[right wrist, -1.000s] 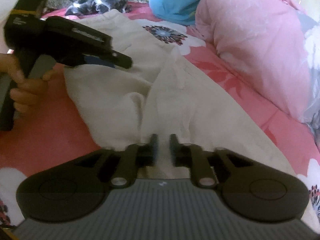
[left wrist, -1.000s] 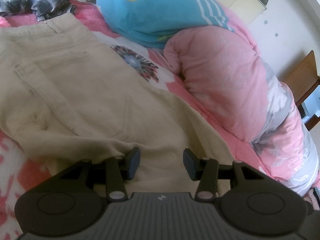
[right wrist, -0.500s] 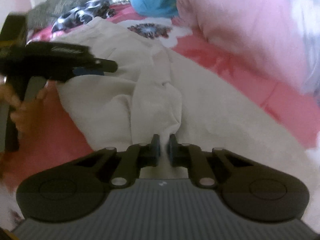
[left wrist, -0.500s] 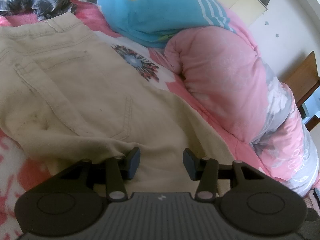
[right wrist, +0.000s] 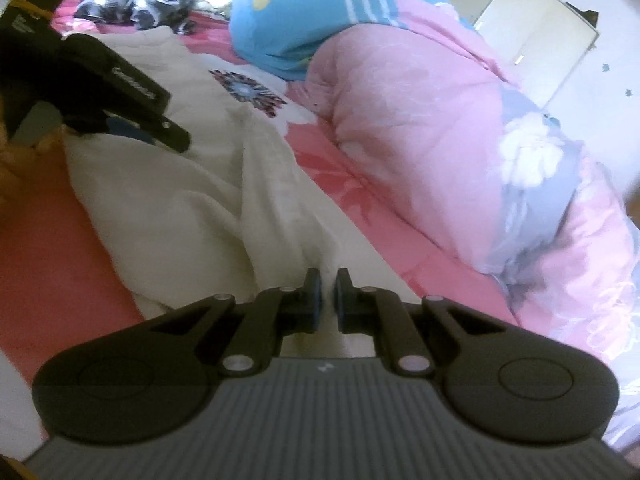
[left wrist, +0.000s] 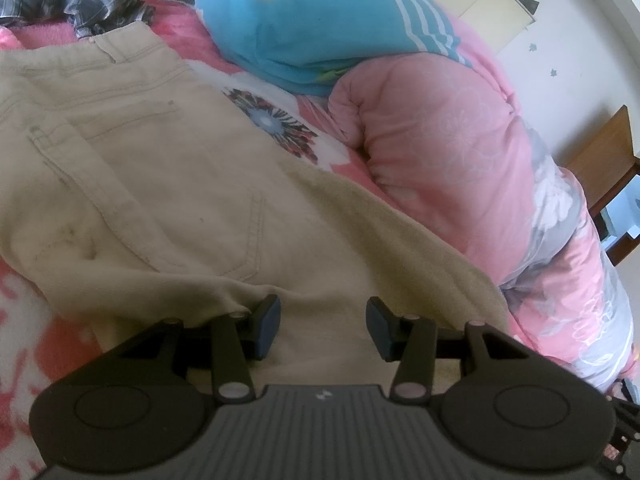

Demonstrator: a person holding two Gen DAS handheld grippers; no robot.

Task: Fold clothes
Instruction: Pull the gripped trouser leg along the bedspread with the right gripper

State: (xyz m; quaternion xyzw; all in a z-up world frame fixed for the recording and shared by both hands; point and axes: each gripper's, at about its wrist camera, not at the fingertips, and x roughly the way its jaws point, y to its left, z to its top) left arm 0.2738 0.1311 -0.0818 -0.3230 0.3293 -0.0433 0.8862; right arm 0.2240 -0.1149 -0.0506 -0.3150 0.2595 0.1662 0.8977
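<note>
Change: since the earlier right-wrist frame the right gripper point(right wrist: 326, 300) has drawn its jaws in on a raised pleat of the trousers point(left wrist: 168, 184), and the cloth ahead of it now stands up in a ridge instead of lying flat; the left wrist view shows no change.
Right tool: clenched, pads nearly meeting, with a thin fold of the pale fabric pinched between them at lower centre of its frame.
Left tool: the left gripper point(left wrist: 322, 326) stands half parted, nothing pressed between its pads; the left pad sits just beside a bunched edge of the fabric, the right pad over flat cloth (whether it touches I cannot tell).
Garment: beige trousers spread on the pink floral bedspread point(left wrist: 24, 312), waistband and pocket toward the upper left of the left wrist frame, the leg running down toward lower centre.
Key relation: the trousers' long axis runs away from the right tool toward the upper left of its frame, where the left tool sits beside the seat; so the right hand holds the leg end, the left is nearer the waist.
Next, as I judge: carry the pinched leg along that axis toward the waistband.
Around: rolled pink quilt point(right wrist: 420, 112) at right, blue pillow point(left wrist: 320, 28) above it.
</note>
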